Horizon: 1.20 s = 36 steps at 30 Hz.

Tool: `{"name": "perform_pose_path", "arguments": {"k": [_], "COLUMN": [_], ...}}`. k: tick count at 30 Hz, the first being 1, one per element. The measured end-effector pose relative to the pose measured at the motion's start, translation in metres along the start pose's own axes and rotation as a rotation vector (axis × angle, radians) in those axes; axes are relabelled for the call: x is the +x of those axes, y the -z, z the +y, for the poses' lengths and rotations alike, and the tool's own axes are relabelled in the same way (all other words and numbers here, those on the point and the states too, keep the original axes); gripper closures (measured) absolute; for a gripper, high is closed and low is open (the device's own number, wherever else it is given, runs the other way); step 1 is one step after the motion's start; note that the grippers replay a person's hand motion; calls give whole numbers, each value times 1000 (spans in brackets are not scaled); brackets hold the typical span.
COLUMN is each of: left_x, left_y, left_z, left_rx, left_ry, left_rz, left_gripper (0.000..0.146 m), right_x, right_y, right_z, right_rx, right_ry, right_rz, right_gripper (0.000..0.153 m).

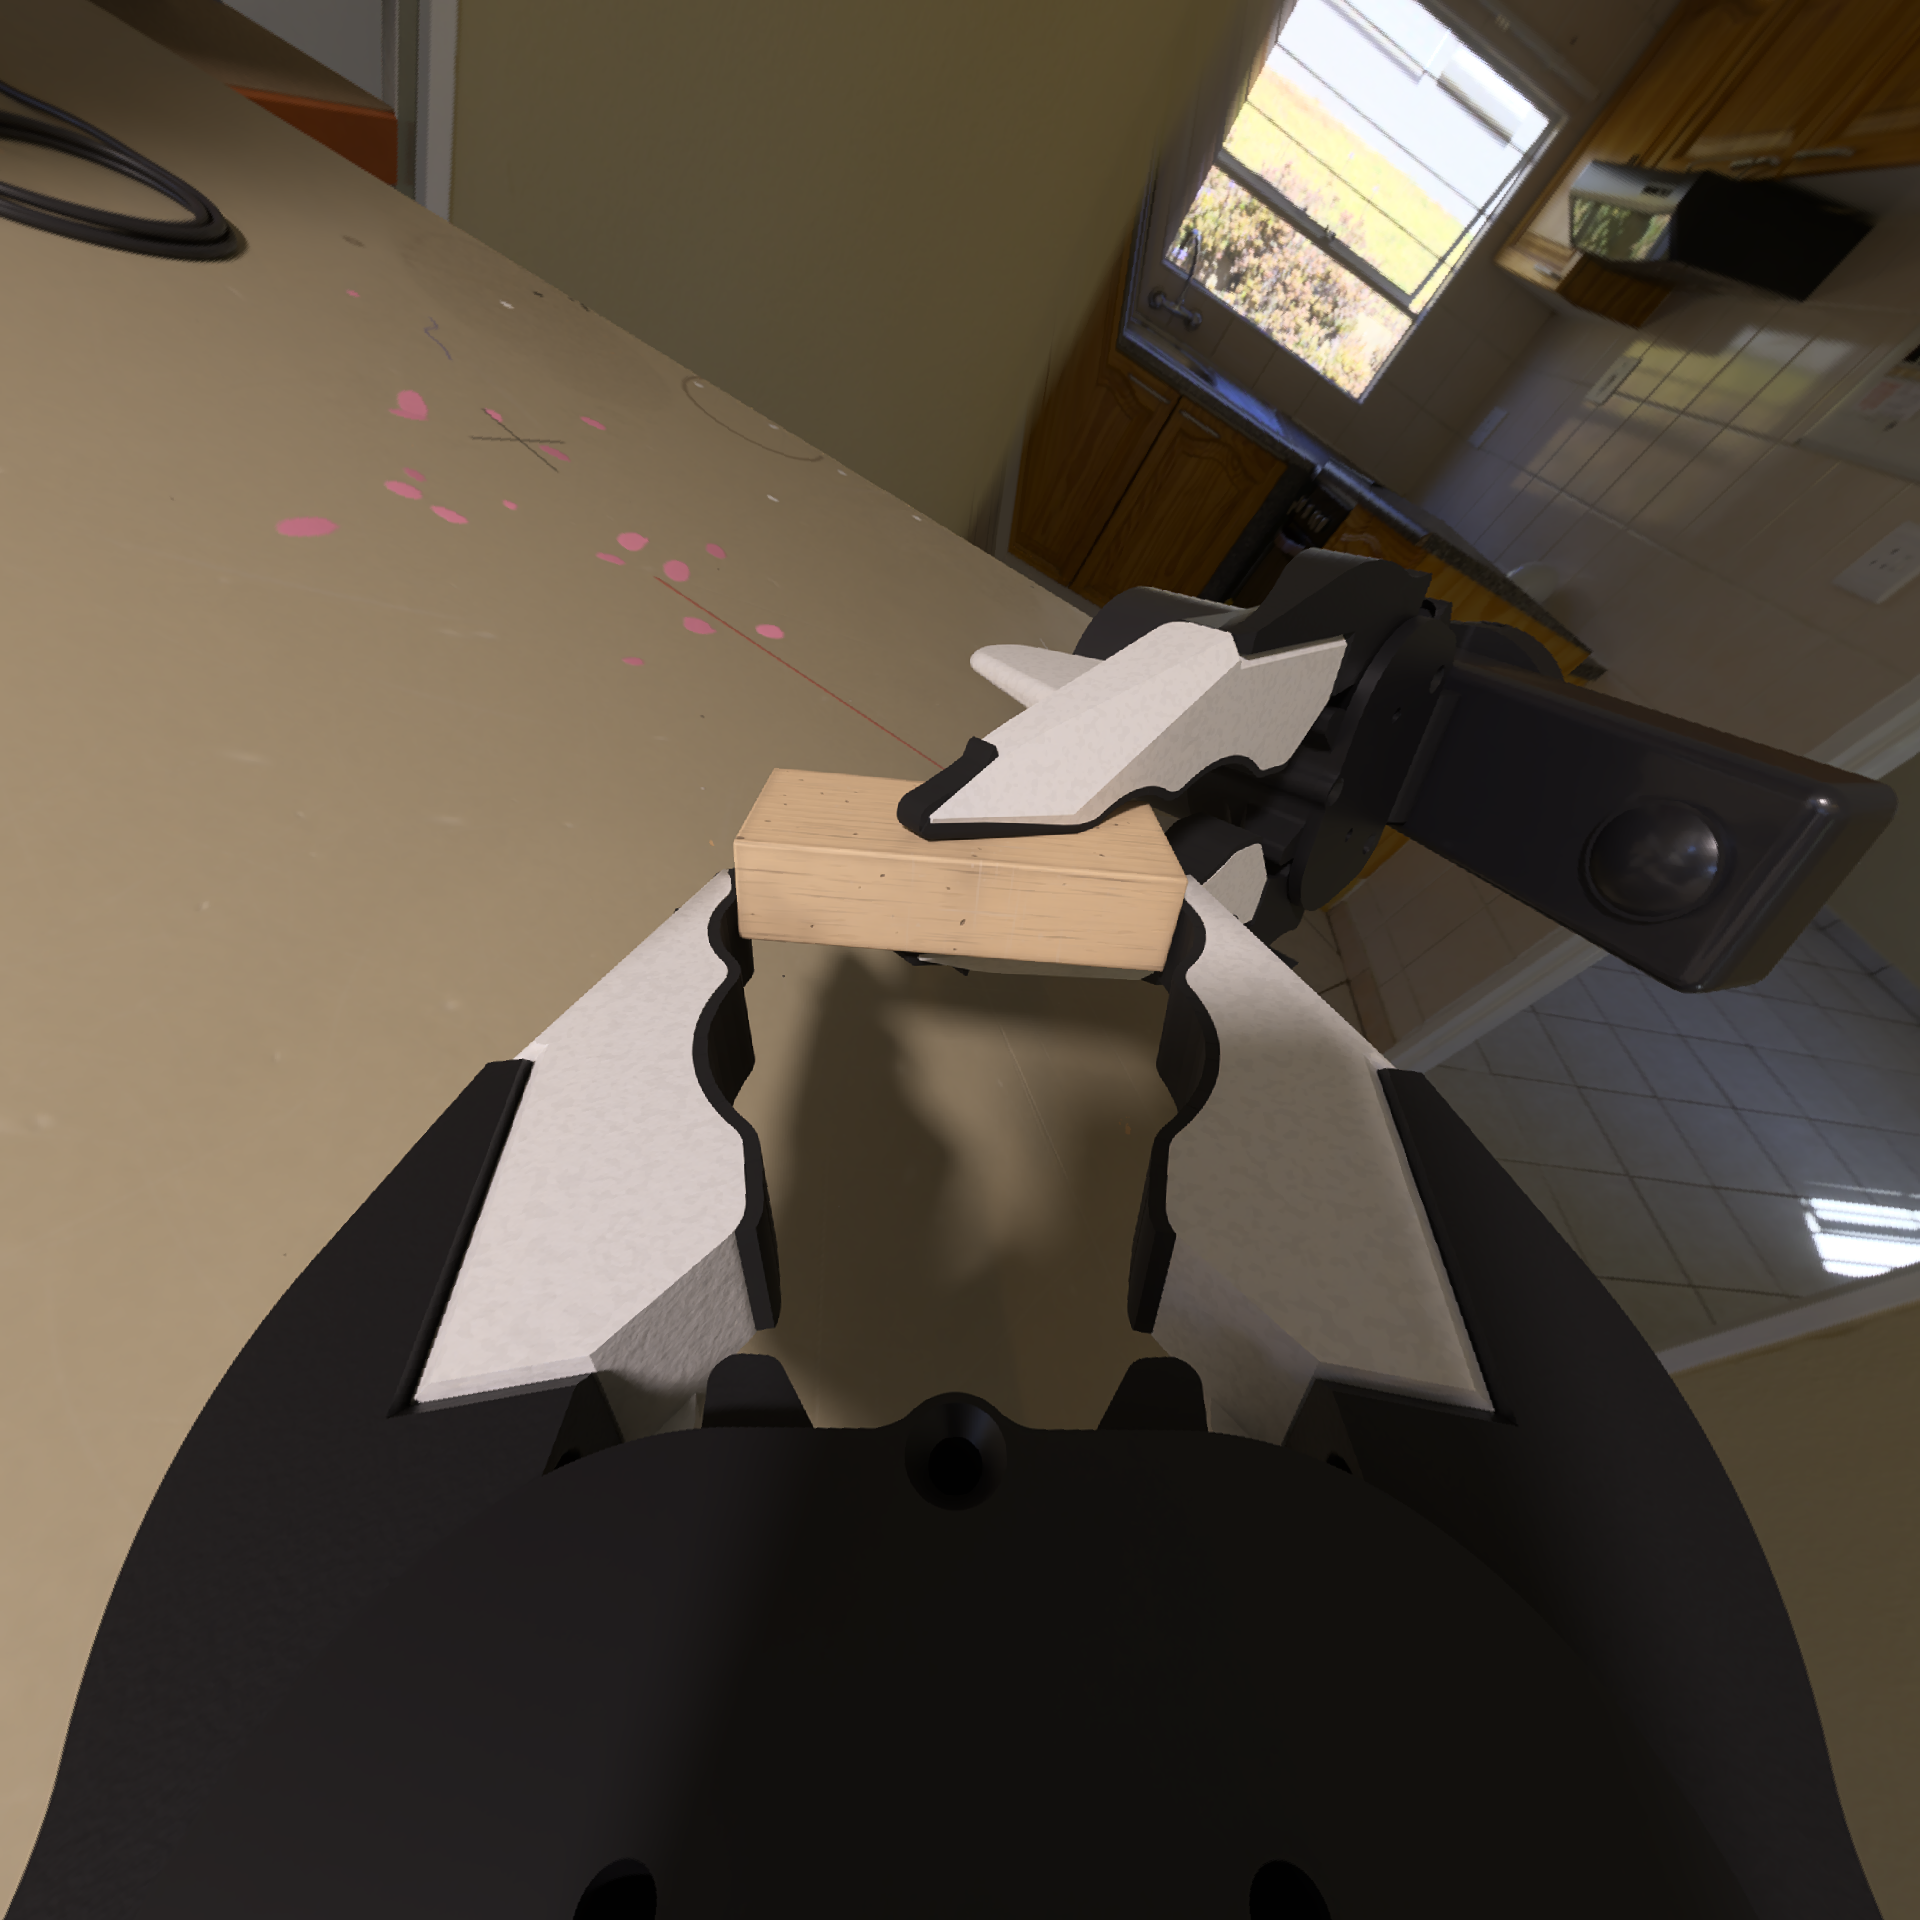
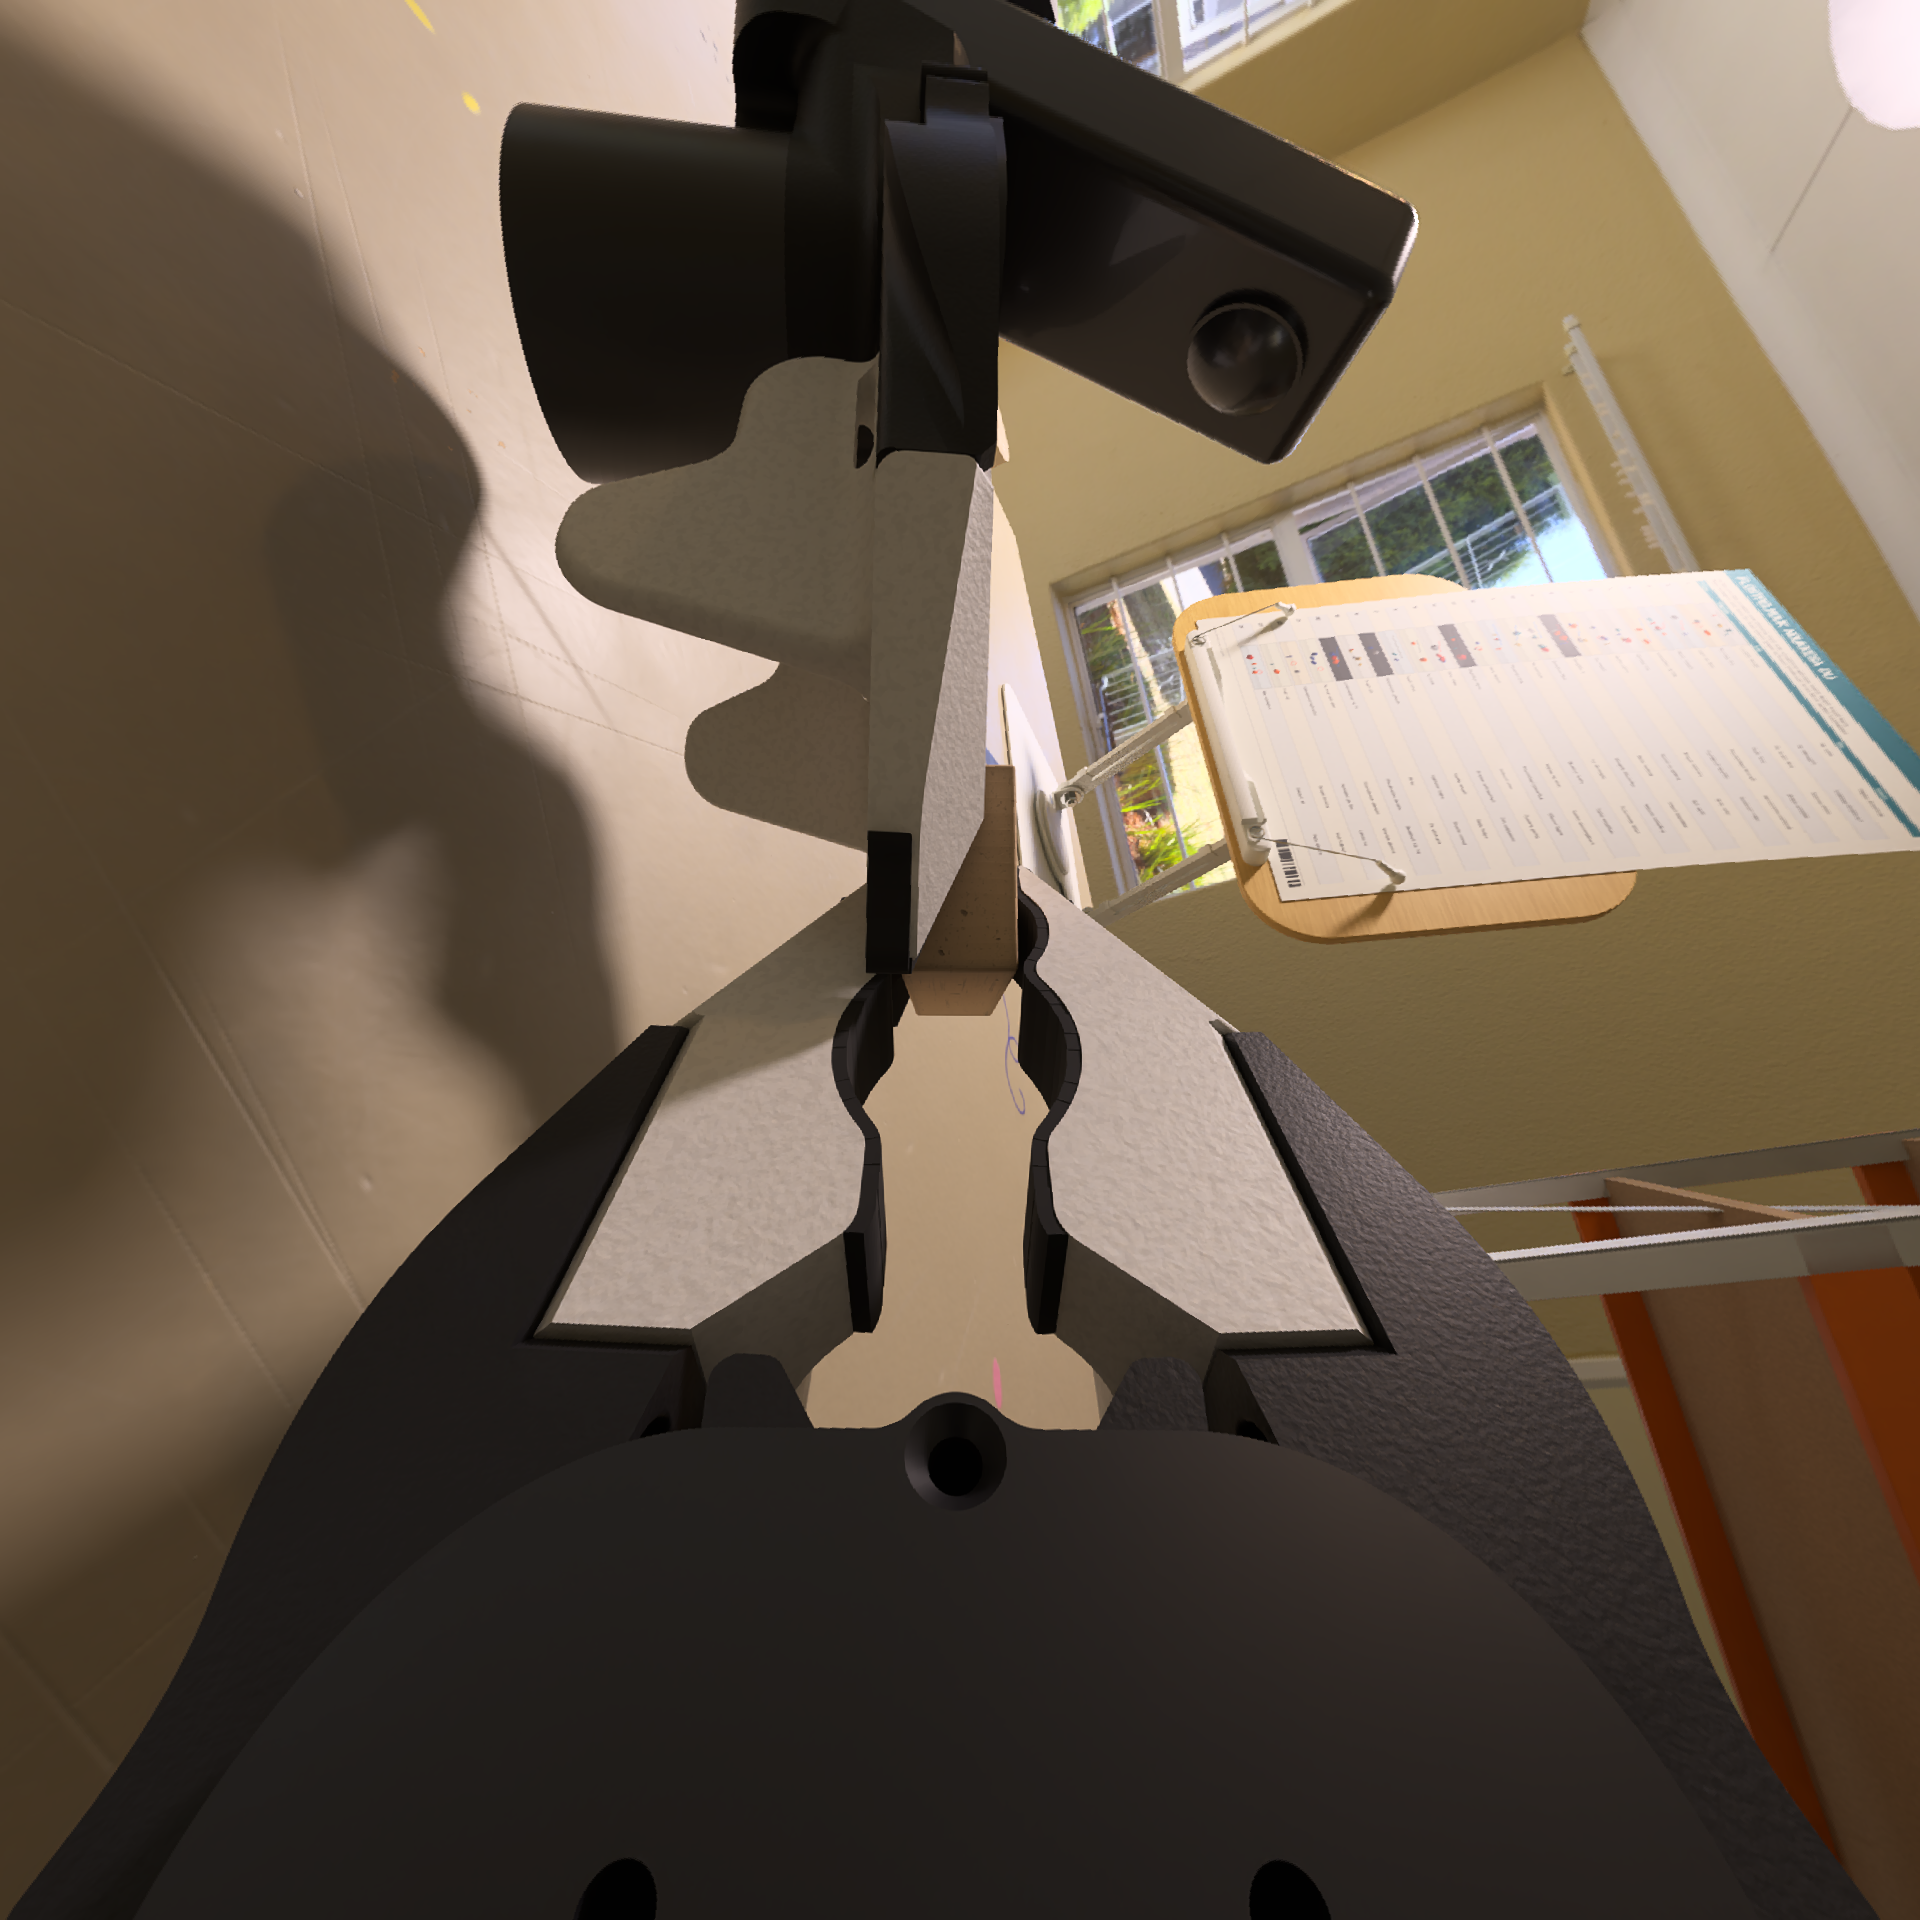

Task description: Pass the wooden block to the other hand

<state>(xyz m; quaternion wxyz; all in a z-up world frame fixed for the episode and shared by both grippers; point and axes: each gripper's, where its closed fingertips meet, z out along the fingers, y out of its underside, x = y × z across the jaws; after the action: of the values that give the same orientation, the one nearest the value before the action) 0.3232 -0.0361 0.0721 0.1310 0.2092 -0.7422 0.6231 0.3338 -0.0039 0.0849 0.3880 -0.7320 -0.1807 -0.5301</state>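
My left gripper (image 1: pixel 958 914) holds the wooden block (image 1: pixel 951 899) endwise between its two fingertips: the left tip presses on the block's left end, the right tip on its right end, and the block spans the whole gap, lifted clear of the tan surface (image 1: pixel 312 727) below. My right gripper (image 1: pixel 971 883) reaches in from the far right. One of its white fingers (image 1: pixel 1101 743) lies over the top of the block, and only a sliver of the other shows beneath it, so from this side I cannot see how firmly it bites.

In the right wrist view the block (image 2: pixel 977 925) sits at the very tips of my right gripper (image 2: pixel 961 971), the jaws drawn in narrow against its two broad faces, so both grippers are clamped on it at once. Here the left gripper (image 2: pixel 935 894) comes down from the far side, and one of its fingers (image 2: pixel 925 675) covers most of the block, leaving only a thin edge and the near end in sight.

Pink spots (image 1: pixel 416 488) and a coil of black cable (image 1: pixel 114 197) lie on the surface far to the left. A clipboard (image 2: pixel 1455 894) with a printed sheet stands to the right, its far corner cut off by the frame.
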Motion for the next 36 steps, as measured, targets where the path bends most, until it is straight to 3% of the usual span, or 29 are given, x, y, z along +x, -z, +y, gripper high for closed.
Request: {"name": "perform_pose_path", "arguments": {"k": [4,7,9,11,15,17,21,26,29,33,36], "left_x": [0,-5,-9,-15,-25,-28,-29,-23,-18,5,24], "left_y": [1,7,11,17,25,28,30,30,35,45,51], "left_z": [-2,-7,-11,-13,-17,-21,-28,-18,0,20,25], "left_rx": [11,30,32,20,-40,-71,-144,-346,-560,-745,-818], "left_ry": [-25,-34,-78,-173,-454,-573,-742,-813,-806,-702,-608], "left_rz": [-11,-29,-63,-123,-263,-317,-365,-245,-110,168,353], "left_gripper": [66,66,66,66,66,66,66,66,66,66,66], "right_x": [2,1,1,1,7,13,15,4,-4,-15,-17], "right_y": [0,3,6,10,15,16,18,21,24,24,22], "right_z": [-1,0,2,8,22,27,23,6,-3,-21,-31], "right_rx": [-4,1,11,22,30,1,-18,27,46,101,129], "right_ry": [11,6,-44,-144,-404,-448,-268,22,178,359,452], "right_rz": [12,10,3,-16,-48,-27,-14,-120,-212,-294,-293], "right_gripper": [135,105,99,96,67,52,43,49,61,71,65]}}
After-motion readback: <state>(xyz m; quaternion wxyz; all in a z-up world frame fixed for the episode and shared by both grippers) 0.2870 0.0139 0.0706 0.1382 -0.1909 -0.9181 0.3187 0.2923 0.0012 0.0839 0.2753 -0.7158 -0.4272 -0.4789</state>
